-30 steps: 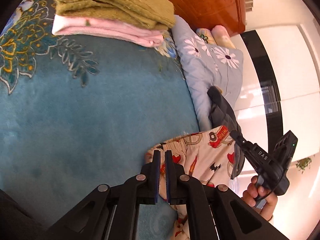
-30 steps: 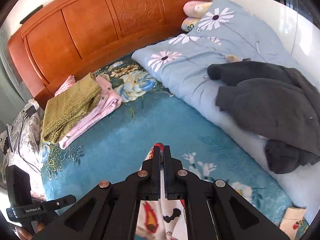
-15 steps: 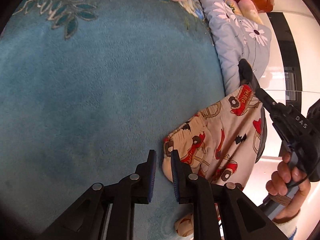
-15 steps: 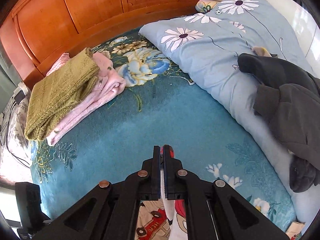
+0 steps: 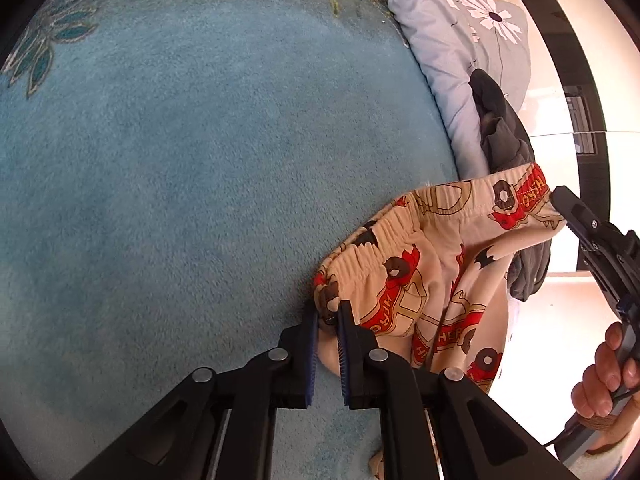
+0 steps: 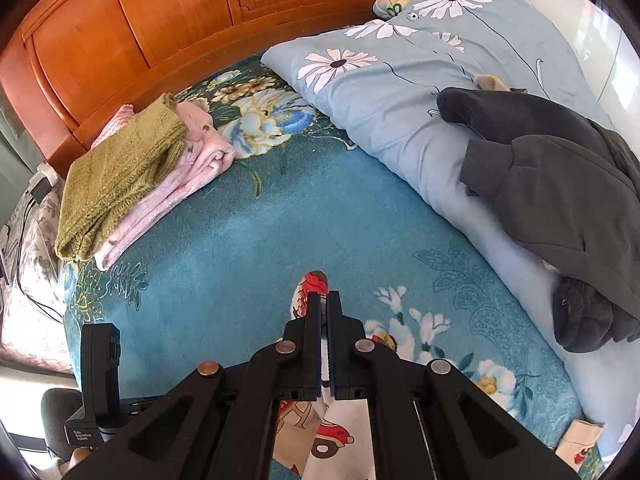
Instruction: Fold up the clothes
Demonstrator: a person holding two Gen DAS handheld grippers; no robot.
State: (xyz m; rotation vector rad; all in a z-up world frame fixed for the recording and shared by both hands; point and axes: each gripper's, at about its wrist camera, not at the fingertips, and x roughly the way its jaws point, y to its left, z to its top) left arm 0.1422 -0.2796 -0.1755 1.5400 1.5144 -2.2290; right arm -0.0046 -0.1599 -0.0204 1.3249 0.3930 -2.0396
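Note:
The cream pants with red car prints point(image 5: 436, 280) hang spread by the elastic waistband over the teal blanket point(image 5: 180, 160). My left gripper point(image 5: 327, 316) stands a little open, with the waistband's left corner between its fingertips. My right gripper point(image 6: 324, 300) is shut on the waistband's other corner; red and cream cloth point(image 6: 312, 284) pokes out past its tips and more hangs below. In the left wrist view the right gripper point(image 5: 560, 204) meets the pants at the far right, held by a hand point(image 5: 608, 380).
A folded olive knit point(image 6: 116, 172) lies on folded pink clothes point(image 6: 180, 188) by the wooden headboard point(image 6: 160, 12). A dark grey garment point(image 6: 560, 184) is heaped on the light blue daisy quilt point(image 6: 380, 80) to the right. Bare teal blanket point(image 6: 260, 240) lies between them.
My left gripper's fingers have parted from shut to a small gap and the left view has dropped closer to the blanket. The waistband now stretches wider between both grippers.

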